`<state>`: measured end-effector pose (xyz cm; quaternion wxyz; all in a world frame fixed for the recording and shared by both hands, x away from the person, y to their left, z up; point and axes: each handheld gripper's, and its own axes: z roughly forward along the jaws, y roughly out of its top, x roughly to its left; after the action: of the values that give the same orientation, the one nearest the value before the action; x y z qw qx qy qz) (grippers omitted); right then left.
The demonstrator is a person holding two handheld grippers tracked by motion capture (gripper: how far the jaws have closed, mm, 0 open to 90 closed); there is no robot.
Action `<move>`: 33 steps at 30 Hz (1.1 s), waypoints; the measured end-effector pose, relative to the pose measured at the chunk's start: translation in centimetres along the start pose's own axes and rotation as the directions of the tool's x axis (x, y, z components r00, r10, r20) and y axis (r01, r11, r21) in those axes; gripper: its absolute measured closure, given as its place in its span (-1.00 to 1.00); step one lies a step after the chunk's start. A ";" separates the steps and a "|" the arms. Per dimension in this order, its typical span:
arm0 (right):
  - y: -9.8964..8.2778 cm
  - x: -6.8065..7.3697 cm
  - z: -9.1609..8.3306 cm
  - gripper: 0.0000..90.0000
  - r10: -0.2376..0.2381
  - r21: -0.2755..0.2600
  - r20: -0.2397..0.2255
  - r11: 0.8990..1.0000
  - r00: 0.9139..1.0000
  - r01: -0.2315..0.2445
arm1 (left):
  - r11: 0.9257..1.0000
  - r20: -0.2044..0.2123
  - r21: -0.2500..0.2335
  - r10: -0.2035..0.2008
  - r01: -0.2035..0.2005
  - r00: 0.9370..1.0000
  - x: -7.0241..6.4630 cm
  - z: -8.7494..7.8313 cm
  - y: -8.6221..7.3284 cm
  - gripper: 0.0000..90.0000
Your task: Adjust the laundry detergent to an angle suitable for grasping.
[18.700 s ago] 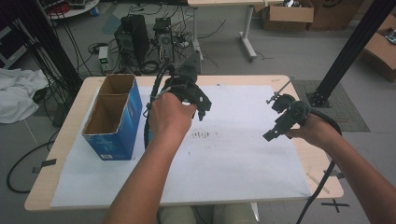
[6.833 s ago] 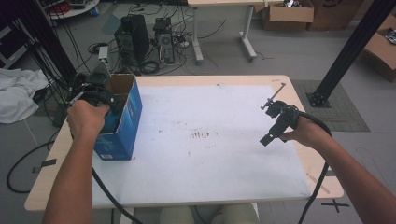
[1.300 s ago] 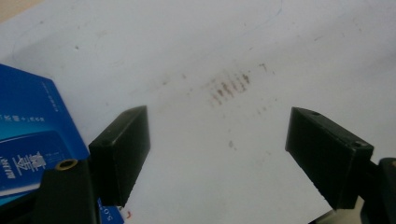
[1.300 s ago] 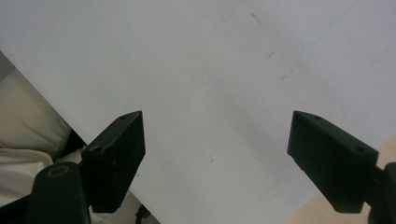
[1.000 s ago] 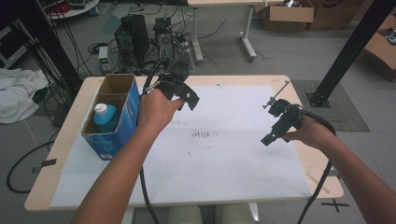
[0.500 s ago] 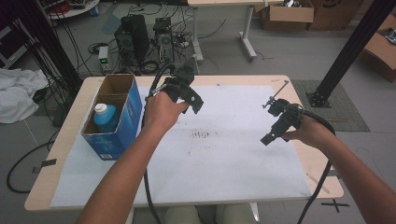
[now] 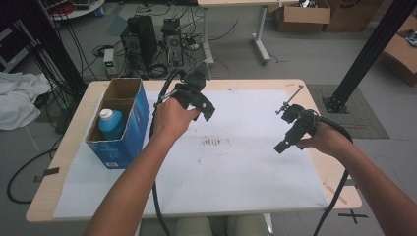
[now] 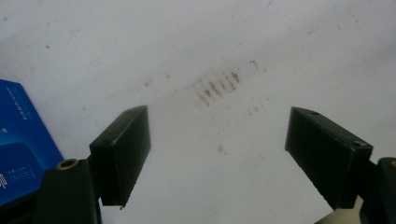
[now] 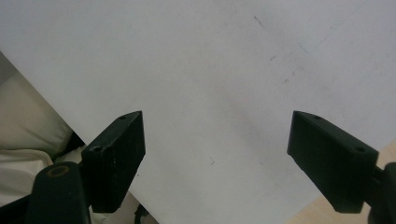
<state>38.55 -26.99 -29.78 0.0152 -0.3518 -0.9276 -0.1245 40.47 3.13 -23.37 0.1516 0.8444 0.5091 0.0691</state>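
Observation:
A blue bottle with a white cap stands upright in the near compartment of the blue cardboard box at the table's left. My left gripper hovers over the white sheet just right of the box, open and empty; its jaws stand wide apart above a patch of brown smudges, with the blue box side at the left edge. My right gripper is held above the sheet's right part, open, nothing between its jaws.
A white paper sheet covers most of the wooden table. The box's far compartment looks hollow. Cables trail from both grippers. Computer towers, cardboard boxes and a black post stand on the floor beyond.
The bottle now stands in the box, where there was none before. Over the last second my left gripper has drifted right, away from the box. The right gripper has stayed put.

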 end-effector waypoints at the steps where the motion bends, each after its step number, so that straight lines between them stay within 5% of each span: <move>1: 0.0 0.0 0.0 -0.57 0.000 -0.001 0.001 1.000 1.000 0.000 | 1.000 0.000 0.000 0.000 0.000 1.000 0.0 0.0 0.0 -0.49; 33: -0.2 0.4 -0.2 -0.57 -0.008 -0.007 0.000 1.000 1.000 0.008 | 1.000 0.003 0.008 -0.018 0.018 1.000 0.2 0.6 -0.8 -0.48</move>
<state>38.11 -26.92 -29.63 0.0132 -0.3481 -0.9286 -0.1280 40.02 3.53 -24.21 0.1496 0.8406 0.5166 0.0646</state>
